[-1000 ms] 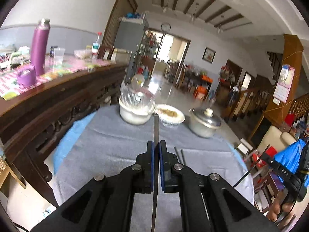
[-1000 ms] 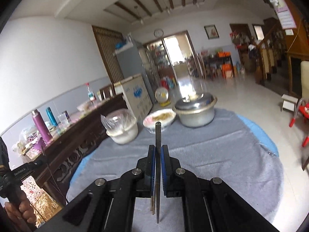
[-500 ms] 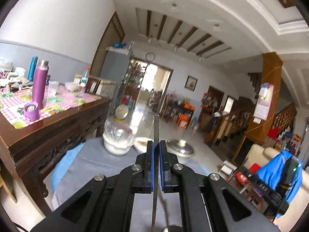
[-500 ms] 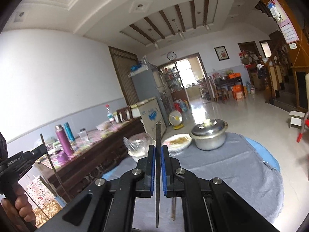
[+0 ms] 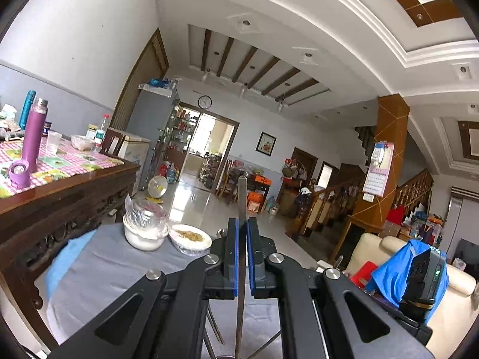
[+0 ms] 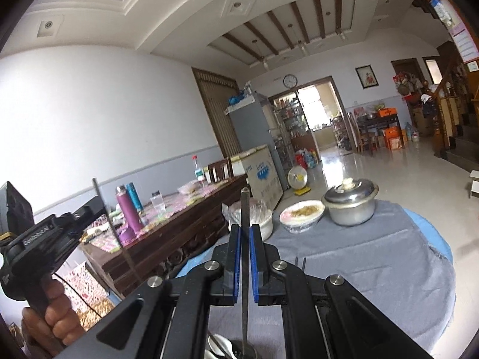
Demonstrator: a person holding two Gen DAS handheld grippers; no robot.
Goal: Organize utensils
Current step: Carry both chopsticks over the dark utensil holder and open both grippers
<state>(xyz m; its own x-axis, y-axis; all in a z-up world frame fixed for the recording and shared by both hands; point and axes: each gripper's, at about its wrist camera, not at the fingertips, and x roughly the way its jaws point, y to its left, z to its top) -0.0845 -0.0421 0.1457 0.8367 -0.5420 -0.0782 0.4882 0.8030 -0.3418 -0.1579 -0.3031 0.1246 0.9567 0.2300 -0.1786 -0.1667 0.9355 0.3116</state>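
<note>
My left gripper (image 5: pixel 242 223) is shut on a thin metal chopstick (image 5: pixel 242 197) that stands upright between the blue pads and runs down past the bottom of the left wrist view. My right gripper (image 6: pixel 245 229) is shut on a second metal chopstick (image 6: pixel 244 209), also upright. Its lower end reaches a round metal holder (image 6: pixel 244 352) at the bottom edge, beside a white spoon (image 6: pixel 220 344); whether it is inside I cannot tell. In the right wrist view a hand (image 6: pixel 51 317) holds the left gripper (image 6: pixel 97 211) at the far left. Two more chopsticks (image 6: pixel 300 261) lie on the cloth.
A round table with a grey cloth (image 6: pixel 374 269) carries a plastic-covered white bowl (image 5: pixel 145 234), a foil bowl of food (image 5: pixel 190 237) and a lidded metal pot (image 6: pixel 350 206). A dark wooden sideboard (image 5: pixel 60 197) with bottles stands to the left. A cream sofa (image 5: pixel 386 248) is at right.
Both grippers have risen and tipped upward, so the table has sunk lower in both views and more ceiling shows. Each still grips its chopstick.
</note>
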